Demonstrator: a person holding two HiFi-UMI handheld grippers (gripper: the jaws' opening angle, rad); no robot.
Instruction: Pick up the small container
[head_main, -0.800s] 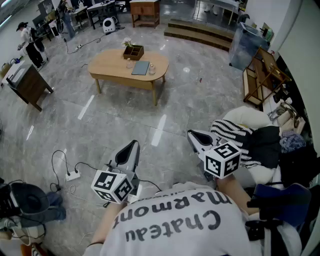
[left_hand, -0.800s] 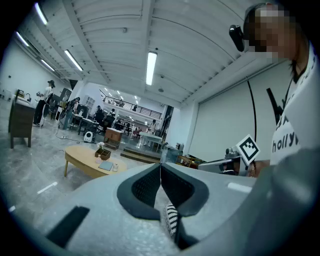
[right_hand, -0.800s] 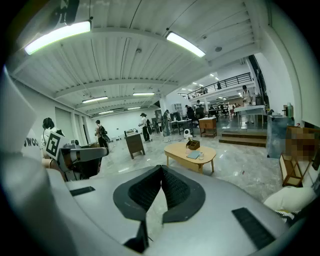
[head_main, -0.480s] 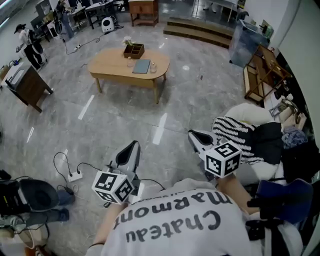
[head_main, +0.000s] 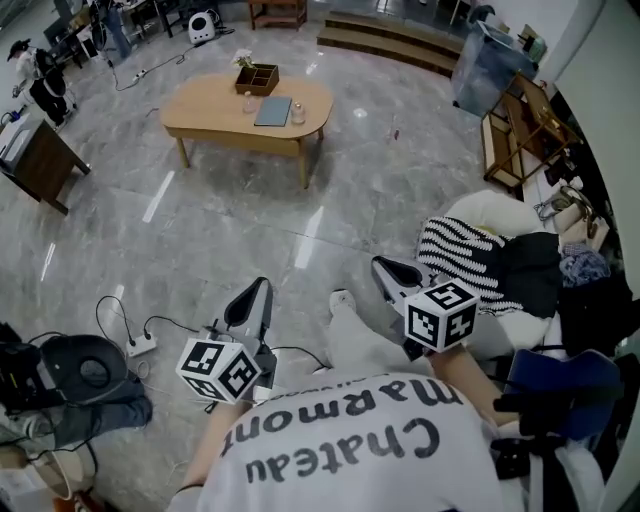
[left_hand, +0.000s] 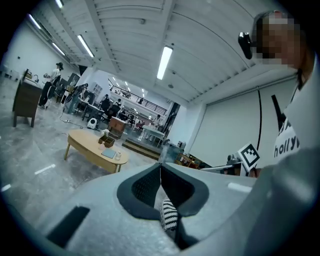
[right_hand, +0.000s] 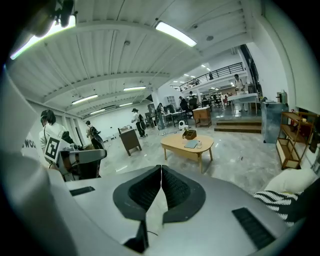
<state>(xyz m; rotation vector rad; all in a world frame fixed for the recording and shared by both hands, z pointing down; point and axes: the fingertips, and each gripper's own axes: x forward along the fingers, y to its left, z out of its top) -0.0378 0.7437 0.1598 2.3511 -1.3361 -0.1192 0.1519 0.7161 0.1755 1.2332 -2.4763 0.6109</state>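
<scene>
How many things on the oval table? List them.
4: wooden box at the far edge, glass beside it, grey book centred, small container right of that. Others may be hidden.

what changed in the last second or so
A leg with a pale shoe has swung forward into the head view between the grippers, and the wooden table has shifted up and left in that view. Nothing was gripped or released. Left gripper and right gripper stay shut, empty, held out front.
</scene>
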